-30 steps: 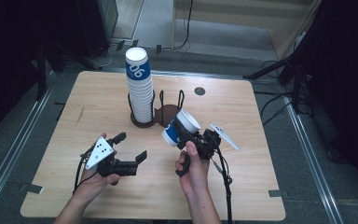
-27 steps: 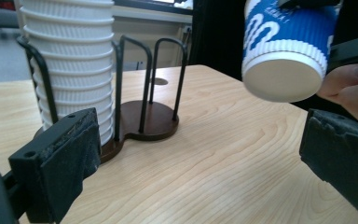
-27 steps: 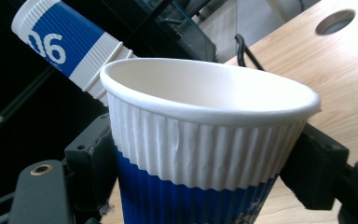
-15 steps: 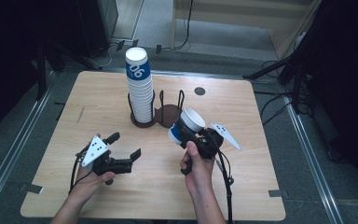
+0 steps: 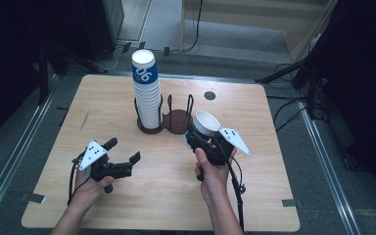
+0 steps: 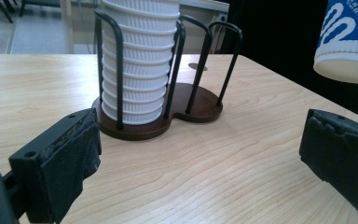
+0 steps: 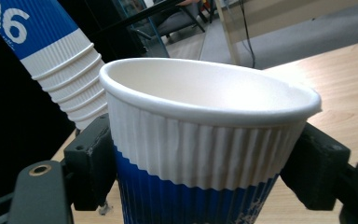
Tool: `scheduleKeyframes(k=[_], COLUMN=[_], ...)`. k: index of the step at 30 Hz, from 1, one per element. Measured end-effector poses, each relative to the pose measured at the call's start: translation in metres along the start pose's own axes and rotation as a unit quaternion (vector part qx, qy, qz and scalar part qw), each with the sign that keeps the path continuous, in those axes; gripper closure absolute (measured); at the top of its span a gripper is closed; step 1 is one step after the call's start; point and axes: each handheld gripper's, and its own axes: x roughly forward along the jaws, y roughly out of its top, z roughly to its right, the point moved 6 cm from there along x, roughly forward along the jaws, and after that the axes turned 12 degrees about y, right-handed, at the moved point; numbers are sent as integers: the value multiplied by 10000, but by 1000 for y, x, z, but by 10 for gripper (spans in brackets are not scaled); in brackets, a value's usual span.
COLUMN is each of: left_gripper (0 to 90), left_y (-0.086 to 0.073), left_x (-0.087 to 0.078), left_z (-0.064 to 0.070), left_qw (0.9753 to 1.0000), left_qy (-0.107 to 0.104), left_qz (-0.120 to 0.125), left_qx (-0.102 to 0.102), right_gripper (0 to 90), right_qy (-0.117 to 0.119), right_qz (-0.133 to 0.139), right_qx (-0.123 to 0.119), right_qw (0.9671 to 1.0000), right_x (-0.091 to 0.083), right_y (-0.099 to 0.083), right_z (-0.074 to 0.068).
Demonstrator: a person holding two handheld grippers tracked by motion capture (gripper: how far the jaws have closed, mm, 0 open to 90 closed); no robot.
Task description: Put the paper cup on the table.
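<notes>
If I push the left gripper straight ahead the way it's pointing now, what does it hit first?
Most likely the brown cup holder: the left gripper, jaws open, looks straight at its base, with the stack of cups standing in it. Bare table lies between; depth is uncertain.

The pale wooden tabletop [image 5: 254, 191] with rounded corners carries a dark brown two-ring cup holder of thin black wire uprights on a flat base [image 5: 172, 121], standing near the middle toward the far edge. One ring of it holds a tall stack of white ribbed paper cups topped with a blue band [image 5: 146, 90], and the other ring beside it is bare. A small dark round hole [image 5: 209, 95] sits in the wood toward the far right.
</notes>
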Motion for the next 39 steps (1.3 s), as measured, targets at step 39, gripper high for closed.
scheduleKeyframes(k=[39], left_gripper=[0], left_y=[0], left_x=[-3], left_z=[-40], left_qw=[9975], left_qy=[595], left_qz=[-199], left_qx=[-336], right_gripper=[214], right_qy=[-1167], right_qz=[492], right_qx=[-1724], right_qw=[9768], right_x=[16], right_y=[26], right_z=[71])
